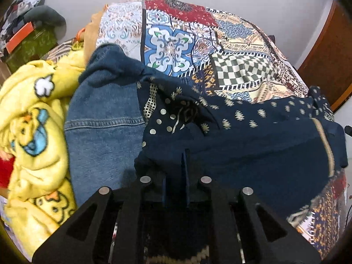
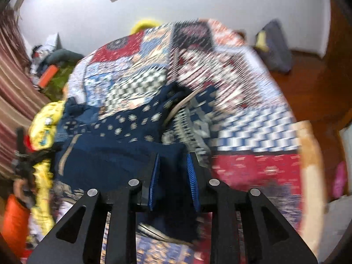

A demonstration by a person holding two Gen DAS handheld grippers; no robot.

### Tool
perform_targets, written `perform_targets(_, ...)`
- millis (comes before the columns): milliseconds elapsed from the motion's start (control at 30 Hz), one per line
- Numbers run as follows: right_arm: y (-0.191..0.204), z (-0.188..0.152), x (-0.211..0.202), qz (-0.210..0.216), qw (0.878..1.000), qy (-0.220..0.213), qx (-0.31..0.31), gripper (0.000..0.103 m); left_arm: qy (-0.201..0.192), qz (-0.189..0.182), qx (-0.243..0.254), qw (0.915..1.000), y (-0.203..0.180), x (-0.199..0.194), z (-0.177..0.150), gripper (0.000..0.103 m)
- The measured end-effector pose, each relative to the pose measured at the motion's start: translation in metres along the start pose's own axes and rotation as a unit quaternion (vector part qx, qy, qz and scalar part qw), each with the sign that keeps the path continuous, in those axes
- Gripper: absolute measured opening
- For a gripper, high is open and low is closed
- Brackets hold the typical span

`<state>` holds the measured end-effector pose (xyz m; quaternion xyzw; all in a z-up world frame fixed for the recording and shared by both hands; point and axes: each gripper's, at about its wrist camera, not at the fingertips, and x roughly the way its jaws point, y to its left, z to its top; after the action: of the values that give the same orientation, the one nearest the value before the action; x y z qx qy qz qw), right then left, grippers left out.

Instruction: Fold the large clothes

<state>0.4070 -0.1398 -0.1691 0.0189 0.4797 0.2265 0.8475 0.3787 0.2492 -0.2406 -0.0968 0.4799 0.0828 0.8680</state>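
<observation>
Navy garment (image 1: 253, 145) lies between both tongs (image 1: 176, 160) (image 2: 173, 162) — spread across the bed (image 1: 231, 50).

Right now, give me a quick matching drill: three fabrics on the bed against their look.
Things:
1. navy garment
2. denim piece
3. fleece blanket

Looks:
A. yellow with cartoon ducks
B. plain blue, stitched seam
C. dark with small cream motifs

Pairs: 1-C, 2-B, 3-A
</observation>
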Motion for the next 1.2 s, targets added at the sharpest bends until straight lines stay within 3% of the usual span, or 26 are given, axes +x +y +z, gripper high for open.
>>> perform_targets(100,0.004,-0.011,-0.024,-0.001,1.000,-0.010,-0.019,0.023,-0.002,-0.003,0.011,0.9999,-0.008,-0.022,0.000,0.029)
perform_targets(200,0.011,-0.024,-0.038,0.008,0.999,-0.010,-0.032,0.024,-0.026,0.015,0.025,0.9992,-0.018,-0.045,-0.006,0.056)
perform_targets(300,0.024,-0.040,-0.043,0.013,0.999,-0.005,-0.049,0.025,-0.054,0.026,0.047,0.9971,-0.030,-0.069,-0.018,0.062)
perform_targets(400,0.035,-0.053,-0.038,0.018,0.998,0.001,-0.063,0.026,-0.053,0.026,0.072,0.9957,-0.044,-0.077,-0.033,0.068)
perform_targets(533,0.047,-0.067,-0.019,0.007,0.996,0.017,-0.082,0.026,-0.050,0.030,0.094,0.9939,-0.064,-0.065,-0.054,0.069)
perform_targets(667,0.048,-0.068,0.011,0.040,0.996,0.054,-0.054,0.026,-0.030,0.012,0.092,0.9952,-0.080,-0.038,-0.066,0.069)
perform_targets(767,0.052,-0.062,0.029,0.035,0.996,0.062,-0.051,0.026,-0.037,0.037,0.105,0.9931,-0.092,-0.023,-0.064,0.069)
perform_targets(933,0.056,-0.037,0.053,0.021,0.996,0.052,-0.066,0.026,-0.042,0.030,0.087,0.9949,-0.088,-0.005,-0.030,0.069)
perform_targets(1033,0.054,-0.011,0.067,0.024,0.997,0.049,-0.060,0.026,-0.041,0.046,0.091,0.9939,-0.085,0.010,0.004,0.069)
perform_targets(1200,0.049,0.037,0.063,-0.009,1.000,-0.009,-0.026,0.026,-0.060,0.065,0.075,0.9932,-0.078,0.005,0.062,0.069)
